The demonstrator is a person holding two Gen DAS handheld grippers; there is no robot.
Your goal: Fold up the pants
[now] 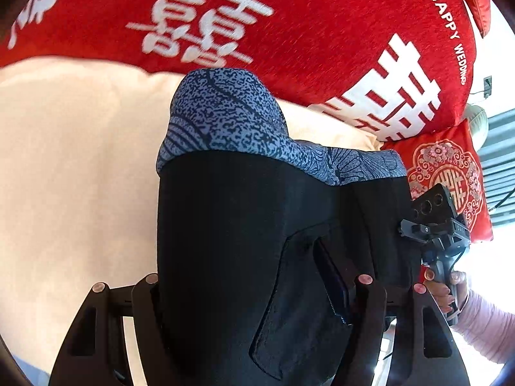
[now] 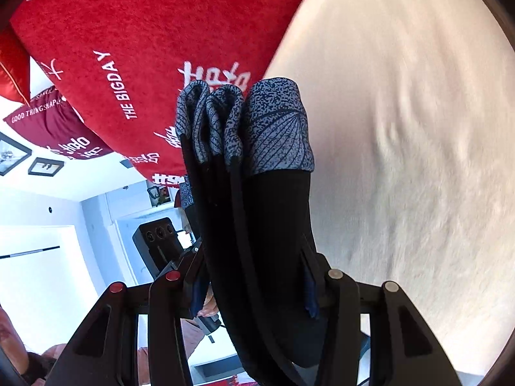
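The pants (image 1: 244,225) are black with a blue speckled patterned band at the end. They hang folded over, held up above the cream bed cover (image 1: 70,167). My left gripper (image 1: 257,286) is shut on the black cloth, which fills the space between its fingers. My right gripper (image 2: 254,276) is shut on the pants (image 2: 264,212) as well, with several layers bunched between its fingers. The right gripper with the person's hand also shows at the right edge of the left wrist view (image 1: 434,225).
A large red blanket with white characters (image 1: 289,22) lies at the back of the bed. A red embroidered cushion (image 1: 450,177) sits at the right. The cream cover (image 2: 418,128) spreads wide to the right. White walls with framed pictures (image 2: 45,167) stand beyond.
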